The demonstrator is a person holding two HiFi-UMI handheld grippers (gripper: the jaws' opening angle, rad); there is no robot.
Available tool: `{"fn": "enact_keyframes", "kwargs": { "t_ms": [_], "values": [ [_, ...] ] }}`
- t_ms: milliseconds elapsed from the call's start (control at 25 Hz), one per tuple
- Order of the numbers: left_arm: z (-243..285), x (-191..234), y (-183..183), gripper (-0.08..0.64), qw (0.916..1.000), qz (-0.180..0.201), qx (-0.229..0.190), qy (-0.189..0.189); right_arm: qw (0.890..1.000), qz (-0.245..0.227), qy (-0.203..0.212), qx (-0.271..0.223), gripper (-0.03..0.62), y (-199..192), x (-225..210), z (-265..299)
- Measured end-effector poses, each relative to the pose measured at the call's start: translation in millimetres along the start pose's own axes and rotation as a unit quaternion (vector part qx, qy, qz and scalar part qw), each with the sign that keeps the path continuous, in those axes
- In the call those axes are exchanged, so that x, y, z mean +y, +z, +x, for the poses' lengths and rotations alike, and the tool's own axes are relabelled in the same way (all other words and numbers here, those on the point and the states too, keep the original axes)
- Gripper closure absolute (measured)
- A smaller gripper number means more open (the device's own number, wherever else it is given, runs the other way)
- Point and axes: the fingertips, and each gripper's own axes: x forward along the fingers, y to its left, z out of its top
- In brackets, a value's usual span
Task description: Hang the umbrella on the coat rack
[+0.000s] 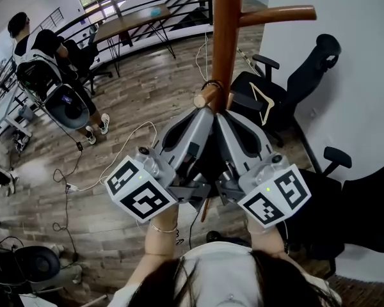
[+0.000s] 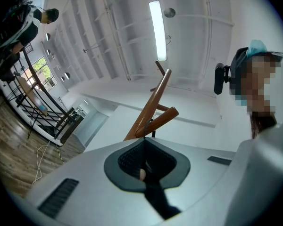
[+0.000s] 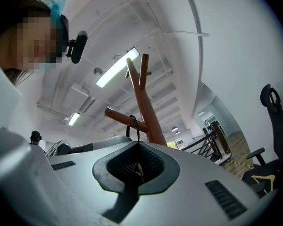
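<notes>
The coat rack, a brown wooden pole with slanting pegs, stood against the white wall. Both hand-held grippers were raised side by side against its lowest peg, their tips meeting just under the peg's blunt end. The left hand-held gripper and the right hand-held gripper pressed flank to flank, and the dark umbrella hung in the cleft between them, directly below that peg.

In the left gripper view the jaws of the left hand-held gripper stood narrow, pinched on the black body of the umbrella. The thin black strap ran up from them and looped over the peg. In the right gripper view the right hand-held gripper was likewise closed to a slit on the umbrella, and the strap sat around the peg close to the pole. From the head view the strap showed as a dark ring round the peg, beside the pole.

To the rack's right stood 2 black office chairs; the nearer chair carried a wooden hanger. Well to the rack's left a person sat, and cables trailed over the plank floor.
</notes>
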Motion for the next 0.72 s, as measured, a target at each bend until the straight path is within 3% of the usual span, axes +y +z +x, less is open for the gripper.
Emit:
{"fn": "enact_keyframes", "kwargs": {
  "t_ms": [720],
  "values": [
    [1.9,0.1,-5.9,0.551,0.9999,-0.009,-0.002,-0.009,1.0,0.01,-0.009,-0.015,0.557,0.7,-10.2,-4.7]
  ]
}}
